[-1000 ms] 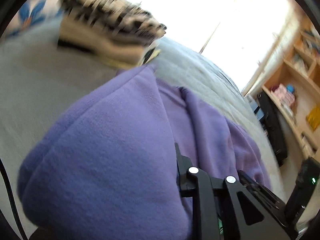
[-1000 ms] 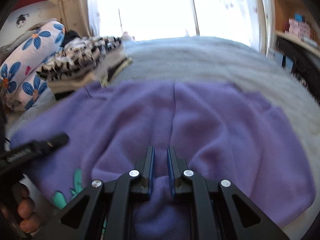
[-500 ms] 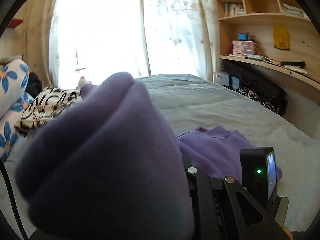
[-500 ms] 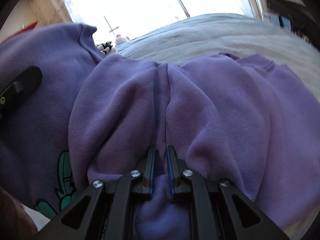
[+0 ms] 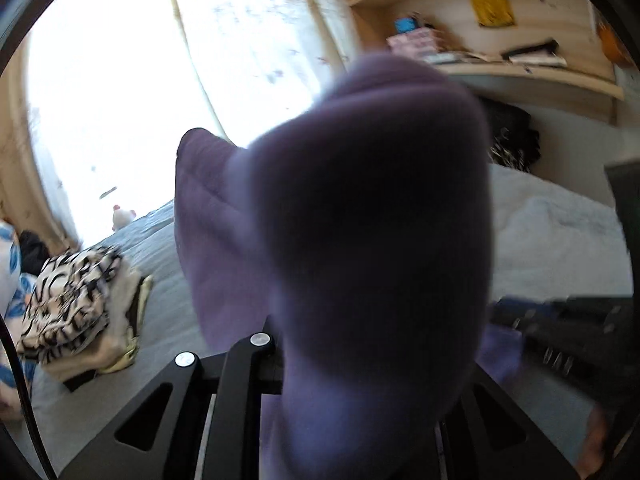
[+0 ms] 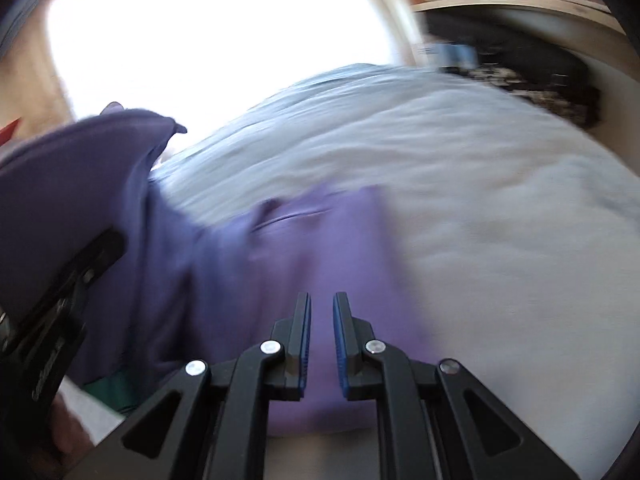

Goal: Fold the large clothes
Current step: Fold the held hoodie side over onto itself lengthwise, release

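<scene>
A purple sweatshirt (image 5: 368,240) bulges right in front of the left wrist camera, held up off the grey bed (image 5: 552,248). My left gripper (image 5: 320,344) is shut on it; the cloth hides the fingertips. In the right wrist view the sweatshirt (image 6: 320,248) lies partly on the bed (image 6: 500,200) and rises at the left toward the left gripper's body (image 6: 60,300). My right gripper (image 6: 321,320) has its blue pads slightly apart with nothing between them, just above the cloth. Both views are blurred.
A folded black-and-white patterned pile (image 5: 76,304) lies on the bed at the left, beside a blue-flowered pillow (image 5: 10,264). A bright window (image 5: 140,80) is behind. Wooden shelves (image 5: 500,56) and dark bags (image 5: 512,140) stand at the right.
My right gripper has let go of the sweatshirt and opened slightly. My left gripper has lifted its fold higher, so the cloth hangs up at the left.
</scene>
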Available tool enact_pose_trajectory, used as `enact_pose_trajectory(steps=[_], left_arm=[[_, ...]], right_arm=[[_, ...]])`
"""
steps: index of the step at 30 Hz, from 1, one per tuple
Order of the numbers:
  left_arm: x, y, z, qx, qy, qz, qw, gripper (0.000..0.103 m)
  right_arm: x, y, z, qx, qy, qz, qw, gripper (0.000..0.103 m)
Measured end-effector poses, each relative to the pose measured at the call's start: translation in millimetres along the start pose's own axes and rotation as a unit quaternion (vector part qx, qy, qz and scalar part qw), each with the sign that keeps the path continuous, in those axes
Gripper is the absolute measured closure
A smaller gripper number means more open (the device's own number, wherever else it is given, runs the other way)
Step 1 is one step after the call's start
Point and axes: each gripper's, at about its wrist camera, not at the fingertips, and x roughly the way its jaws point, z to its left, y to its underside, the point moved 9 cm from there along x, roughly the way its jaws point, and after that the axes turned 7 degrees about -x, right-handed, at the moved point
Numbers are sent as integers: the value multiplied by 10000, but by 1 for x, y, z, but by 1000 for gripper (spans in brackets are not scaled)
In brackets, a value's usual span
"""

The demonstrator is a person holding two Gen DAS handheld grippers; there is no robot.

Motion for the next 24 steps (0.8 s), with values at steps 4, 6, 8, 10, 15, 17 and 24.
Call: enact_pose_trajectory(steps=[4,6,8,10,15,17,24], left_arm=[[23,8,-41,285,152,258,9991,86],[33,16,-62,496,153,383,9979,86],[48,31,-81,770,59,510,9957,85],[61,43,-96,1004,-55,601,9931,85],[83,74,-126,1694,-422,655,9825,83],[83,73,-128,1701,-366,670,9825,75],[52,59,-134,1492,296,614,9865,28]], right_arm=[[-5,3,-49,500,193,-28,9986,92],[-8,6,-63,642,272,-39,9976,92],[-8,10,-78,774,333,1,9964,92],[-8,18,-89,892,340,69,9954,92],[0,31,-97,1051,283,277,9937,92],[2,32,-99,1070,258,332,9934,92],[-10,23,-96,922,302,265,9949,92]])
